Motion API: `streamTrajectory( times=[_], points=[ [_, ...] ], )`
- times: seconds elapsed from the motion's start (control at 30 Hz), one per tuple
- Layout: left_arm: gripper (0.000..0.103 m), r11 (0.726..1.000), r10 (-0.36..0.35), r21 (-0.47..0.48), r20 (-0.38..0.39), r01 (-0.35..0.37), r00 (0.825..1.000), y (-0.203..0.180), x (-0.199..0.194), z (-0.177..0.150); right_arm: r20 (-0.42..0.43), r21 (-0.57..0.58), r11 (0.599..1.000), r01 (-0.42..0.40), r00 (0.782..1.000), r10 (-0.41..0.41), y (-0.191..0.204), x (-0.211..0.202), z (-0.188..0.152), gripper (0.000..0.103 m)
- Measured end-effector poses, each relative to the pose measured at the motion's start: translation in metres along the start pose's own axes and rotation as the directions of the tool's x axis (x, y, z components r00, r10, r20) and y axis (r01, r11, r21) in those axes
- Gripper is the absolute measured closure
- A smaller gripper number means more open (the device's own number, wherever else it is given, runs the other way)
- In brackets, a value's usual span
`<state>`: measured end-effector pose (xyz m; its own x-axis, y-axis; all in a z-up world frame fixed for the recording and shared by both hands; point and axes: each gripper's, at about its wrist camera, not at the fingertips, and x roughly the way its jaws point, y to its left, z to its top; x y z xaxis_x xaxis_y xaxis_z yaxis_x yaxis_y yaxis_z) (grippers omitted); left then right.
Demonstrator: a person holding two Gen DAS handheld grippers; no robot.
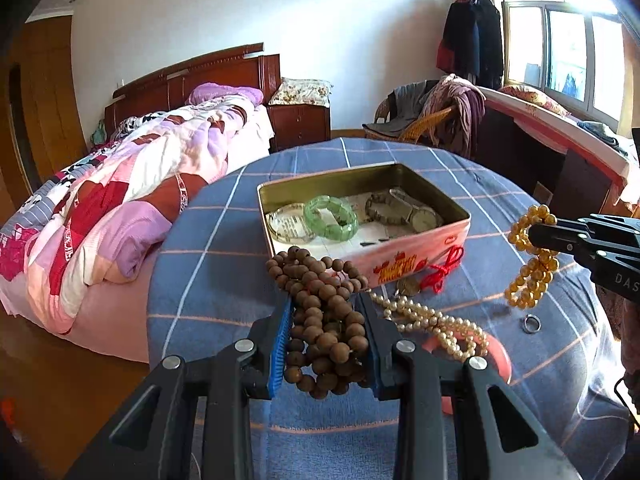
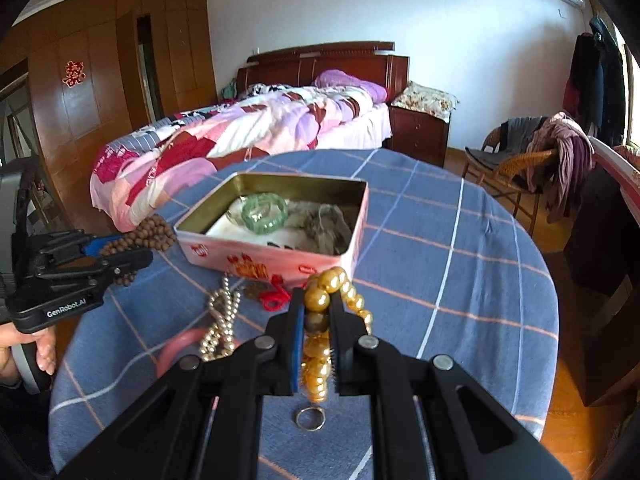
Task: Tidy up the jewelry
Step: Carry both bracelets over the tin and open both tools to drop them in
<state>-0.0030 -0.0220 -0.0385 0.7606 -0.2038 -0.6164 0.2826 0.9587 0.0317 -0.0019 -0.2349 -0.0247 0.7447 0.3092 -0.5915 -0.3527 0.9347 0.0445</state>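
An open pink tin [image 1: 424, 256] [image 2: 256, 256] stands on the blue checked table and holds a green bangle [image 1: 330, 217] [image 2: 264, 207], a clear bangle [image 1: 286, 227] and watches [image 1: 404, 210]. My left gripper [image 1: 325, 300] [image 2: 120, 250] is shut on a bundle of brown wooden beads [image 1: 324, 320] [image 2: 138, 236] just in front of the tin. My right gripper [image 2: 318, 300] [image 1: 534, 236] is shut on a gold bead string [image 2: 320, 320] [image 1: 532, 256], held above the table to the right of the tin.
On the blue checked cloth [image 1: 224, 280] lie a pearl necklace [image 1: 432, 324] [image 2: 220, 332] over a pink ring-shaped object [image 1: 500, 356], a red cord with a coin [image 1: 436, 276], and a small metal ring [image 1: 532, 323] [image 2: 310, 417]. A bed [image 1: 120, 200] is at left, a chair with clothes [image 1: 440, 116] behind.
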Motion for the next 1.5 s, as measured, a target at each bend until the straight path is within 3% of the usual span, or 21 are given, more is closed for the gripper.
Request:
streamTrajectory(
  times=[0.43, 1.5],
  points=[
    [0.071, 1.000, 0.027, 0.010, 0.059, -0.028, 0.998, 0.000, -0.013, 0.014, 0.042, -0.026, 1.000, -0.010, 0.999, 0.011, 0.007, -0.002, 0.010, 0.090],
    [0.071, 0.996, 0.062, 0.050, 0.106, -0.068, 0.992, 0.002, -0.005, 0.040, 0.098, -0.073, 0.997, -0.021, 0.995, 0.028, 0.018, 0.003, 0.039, 0.090]
  ],
)
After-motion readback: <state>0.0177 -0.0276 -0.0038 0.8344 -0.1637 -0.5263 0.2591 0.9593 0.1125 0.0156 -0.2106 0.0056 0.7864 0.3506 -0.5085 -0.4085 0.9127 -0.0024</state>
